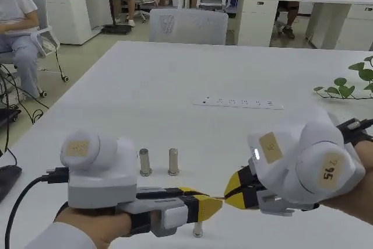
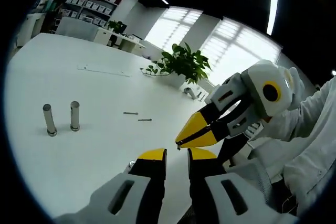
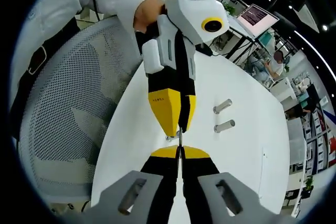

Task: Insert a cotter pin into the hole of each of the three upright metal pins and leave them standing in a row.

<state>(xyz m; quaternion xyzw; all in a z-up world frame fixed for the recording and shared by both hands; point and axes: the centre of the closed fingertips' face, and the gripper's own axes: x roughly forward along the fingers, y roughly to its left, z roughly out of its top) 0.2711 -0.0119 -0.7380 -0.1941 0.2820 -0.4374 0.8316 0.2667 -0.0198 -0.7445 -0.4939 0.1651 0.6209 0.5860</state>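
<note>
Closest in, the left gripper [image 1: 205,206] lies low over the white counter [image 1: 175,86], its long body level and its yellow tips pointing to the person's right. Its fingers [image 2: 152,157] stand with only a narrow slot between them. I cannot tell whether they grip anything.

The landmark is the pair of upright metal pins [image 1: 145,162] [image 1: 173,161], which stand side by side just apart, long axes vertical and flanged feet on the counter. A third metal pin [image 1: 198,230] also stands upright, nearer the person than the pair and a little to its right. Its foot shows just below the left gripper's tips, and its upper part is hidden by them.

The right gripper [image 1: 236,193] comes in from the right of the pair, on the near side, pointing left so that the two grippers meet tip to tip. Its fingers [image 3: 165,153] are pressed together on a thin cotter pin [image 3: 179,141]. The pin's long axis runs on from those fingers, roughly level, and its free end reaches the left gripper's tips.

In the left gripper view, two loose cotter pins [image 2: 130,113] [image 2: 145,120] lie flat on the counter to the right of the pair, close to each other but apart. A white power strip [image 1: 238,103] lies flat beyond the pair, and a potted plant [image 2: 181,64] sits farther off to the right.
</note>
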